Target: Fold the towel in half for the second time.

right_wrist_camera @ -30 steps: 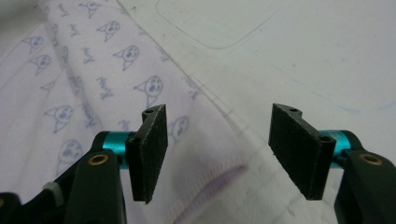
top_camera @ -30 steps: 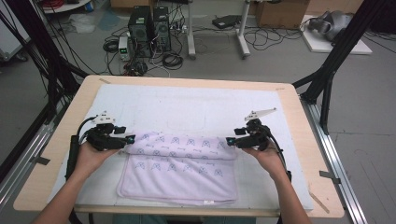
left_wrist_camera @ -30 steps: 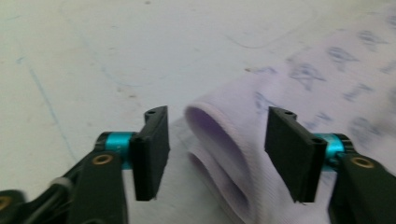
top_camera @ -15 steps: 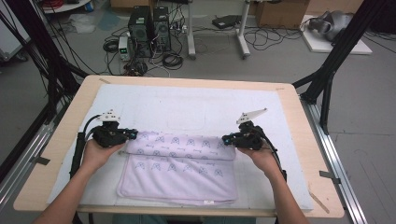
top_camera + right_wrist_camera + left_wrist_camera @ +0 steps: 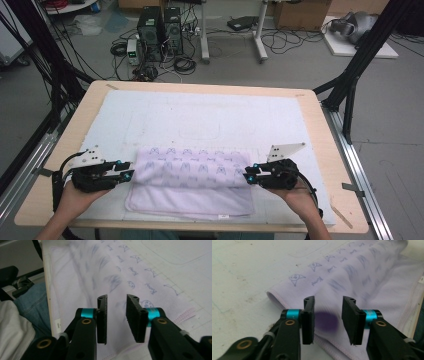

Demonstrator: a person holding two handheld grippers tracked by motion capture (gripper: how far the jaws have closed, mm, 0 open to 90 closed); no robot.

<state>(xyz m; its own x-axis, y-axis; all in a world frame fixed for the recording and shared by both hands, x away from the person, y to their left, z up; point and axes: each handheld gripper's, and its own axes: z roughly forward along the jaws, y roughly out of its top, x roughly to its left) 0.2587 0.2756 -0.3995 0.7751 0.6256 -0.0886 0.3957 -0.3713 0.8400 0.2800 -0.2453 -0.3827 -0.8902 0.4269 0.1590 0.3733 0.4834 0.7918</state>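
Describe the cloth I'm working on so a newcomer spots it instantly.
Start at the white mat on the wooden table. On its near half lies the towel, folded, between the two claws. It is pale lilac with rows of small printed figures.

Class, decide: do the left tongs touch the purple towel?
Apart. In the left gripper view the left tongs, just reopened, hang open above the towel, nothing pinched between them.

Lab, computer towers (image 5: 160,27), tangled cables (image 5: 185,62) on grey floor, black rig struts (image 5: 360,70)
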